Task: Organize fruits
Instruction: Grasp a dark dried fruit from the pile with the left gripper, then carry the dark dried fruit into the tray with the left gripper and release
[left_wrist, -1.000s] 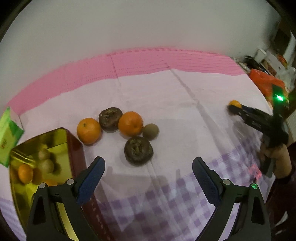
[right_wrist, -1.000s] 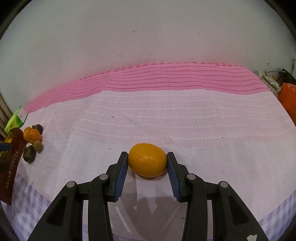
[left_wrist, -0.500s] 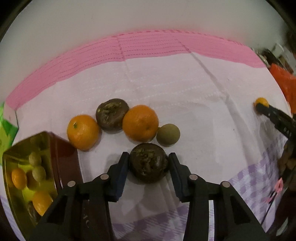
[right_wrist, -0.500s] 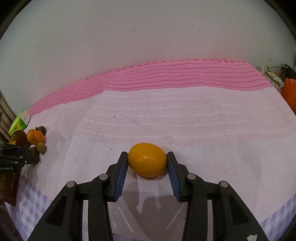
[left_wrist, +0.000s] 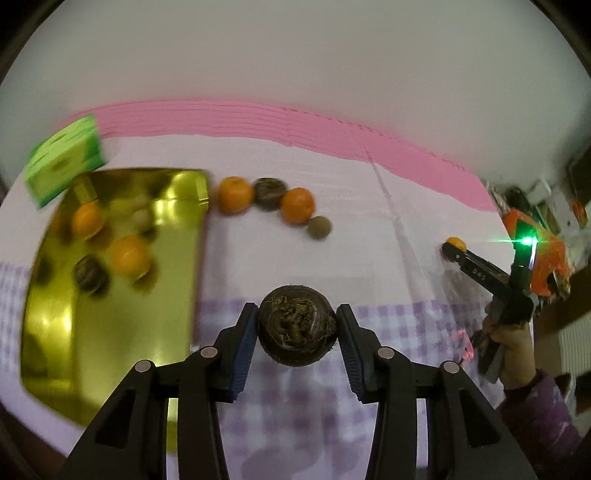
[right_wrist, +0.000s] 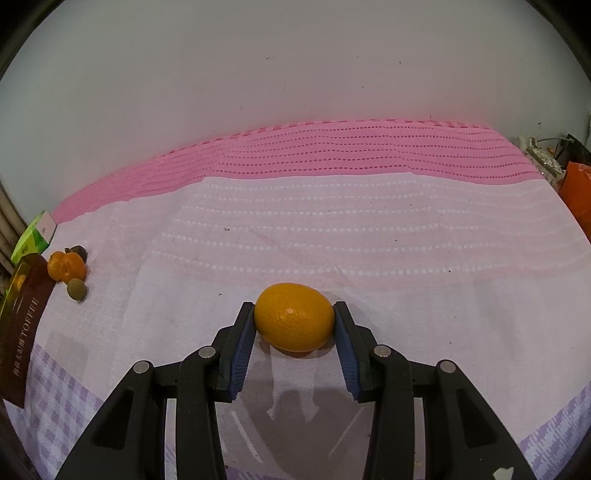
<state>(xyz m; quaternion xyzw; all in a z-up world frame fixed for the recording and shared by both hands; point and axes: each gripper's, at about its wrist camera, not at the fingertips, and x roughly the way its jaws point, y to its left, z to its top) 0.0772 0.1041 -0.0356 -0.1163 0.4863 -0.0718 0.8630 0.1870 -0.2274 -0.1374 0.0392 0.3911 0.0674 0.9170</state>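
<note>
Fruits are split between a tin, the counter and both grippers. In the left wrist view, the left gripper (left_wrist: 297, 328) pinches a dark brown wrinkled fruit (left_wrist: 297, 326) between its blue pads, the fruit lifted clear above the checked purple part of the cloth (left_wrist: 388, 258). Its jaws closed within the last second and now grip that fruit on both sides. To the left lies an open gold tin (left_wrist: 110, 347), blurred, with two orange fruits, a dark one and some paler ones inside. Just beyond the tin's far corner a row sits on the cloth: an orange (left_wrist: 235, 195), a second dark fruit (left_wrist: 270, 189), another orange (left_wrist: 297, 205) and a small greenish-brown fruit (left_wrist: 319, 228), each touching or nearly touching its neighbour. A green carton (left_wrist: 64, 160) lies behind the tin. Far right, a hand (left_wrist: 511, 341) holds the right gripper (left_wrist: 454, 248) with a small orange fruit at its tip.

In the right wrist view, the right gripper (right_wrist: 294, 317) is clamped on an oval yellow-orange fruit (right_wrist: 294, 317), which rests on or just above the pale cloth (right_wrist: 369, 229). Well apart at the far left are the oranges (right_wrist: 66, 266), the greenish-brown fruit (right_wrist: 77, 288) and the tin's dark side (right_wrist: 22, 321).
</note>
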